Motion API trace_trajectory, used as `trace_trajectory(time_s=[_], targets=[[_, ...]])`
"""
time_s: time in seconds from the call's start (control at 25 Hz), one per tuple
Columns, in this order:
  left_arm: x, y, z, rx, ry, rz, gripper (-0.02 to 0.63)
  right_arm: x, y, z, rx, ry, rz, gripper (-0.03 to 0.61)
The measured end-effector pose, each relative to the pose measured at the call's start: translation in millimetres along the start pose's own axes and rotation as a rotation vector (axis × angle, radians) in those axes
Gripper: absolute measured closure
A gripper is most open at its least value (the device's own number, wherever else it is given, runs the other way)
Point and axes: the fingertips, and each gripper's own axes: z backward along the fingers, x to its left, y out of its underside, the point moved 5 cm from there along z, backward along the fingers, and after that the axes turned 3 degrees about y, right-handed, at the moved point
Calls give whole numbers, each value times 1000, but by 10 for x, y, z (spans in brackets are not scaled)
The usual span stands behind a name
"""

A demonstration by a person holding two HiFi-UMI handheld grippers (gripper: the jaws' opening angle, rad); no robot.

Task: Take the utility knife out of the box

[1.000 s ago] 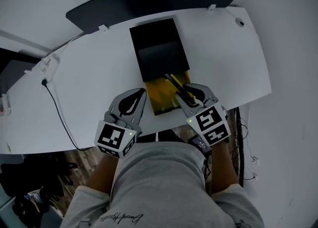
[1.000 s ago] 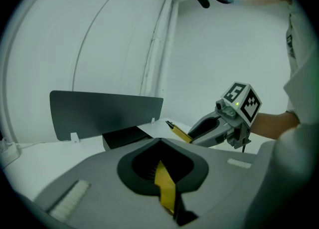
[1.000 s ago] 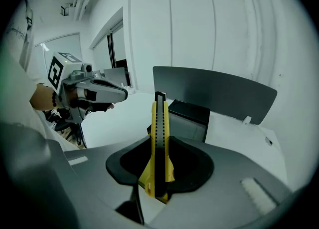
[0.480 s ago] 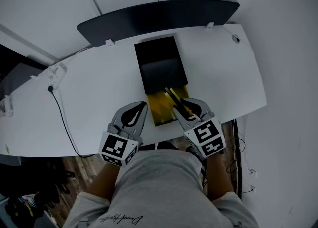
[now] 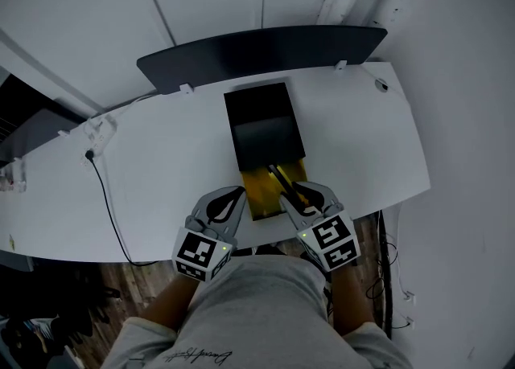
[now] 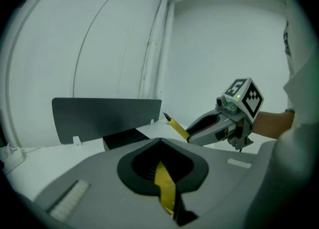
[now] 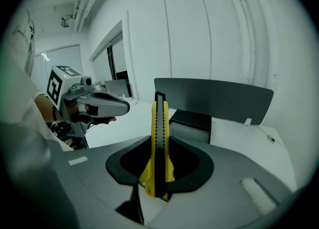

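A black box point(image 5: 261, 122) lies mid-table with its yellow inner tray point(image 5: 259, 192) pulled out toward me. My right gripper point(image 5: 291, 190) is shut on a yellow and black utility knife point(image 5: 281, 179), which slants up over the tray's right side. In the right gripper view the knife point(image 7: 158, 133) stands between the jaws of the gripper point(image 7: 157, 173). The left gripper view shows that knife point(image 6: 177, 125) held clear in the air. My left gripper point(image 5: 235, 196) sits at the tray's left edge, with a yellow strip point(image 6: 164, 188) of the tray pinched between its jaws.
A dark curved panel point(image 5: 261, 46) stands along the table's back edge. On the left, a black cable point(image 5: 105, 198) runs over the white table point(image 5: 145, 142) and down its front. A small round fitting point(image 5: 381, 84) sits near the back right corner. My body is close to the front edge.
The right gripper has lifted a little with the knife. The left gripper has stayed at the tray's edge. The head view has shifted, so the table sits lower in the picture.
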Motion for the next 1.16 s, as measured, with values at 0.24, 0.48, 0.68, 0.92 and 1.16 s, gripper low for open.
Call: trace_trajectory(time_s=[0.24,0.48,0.68,0.92,1.16], targets=[[-24,9,-13,3,2,-2,614,34,-1,-18,7,-13,12,446],[-21,-44,-24,-11,3,-4,614,70,-4,-48,9,-29,18,446],[-17,-43,-22,-15,-2,-1,614,115,-28,-66,1,-43,22,446],[3,-66,-29,-20,-6,-2,614,125,-60,-85,-4,-48,24,446],[0,-60,0,-24,-6,-4,614,155,-48,-78,-9,-46,22,446]])
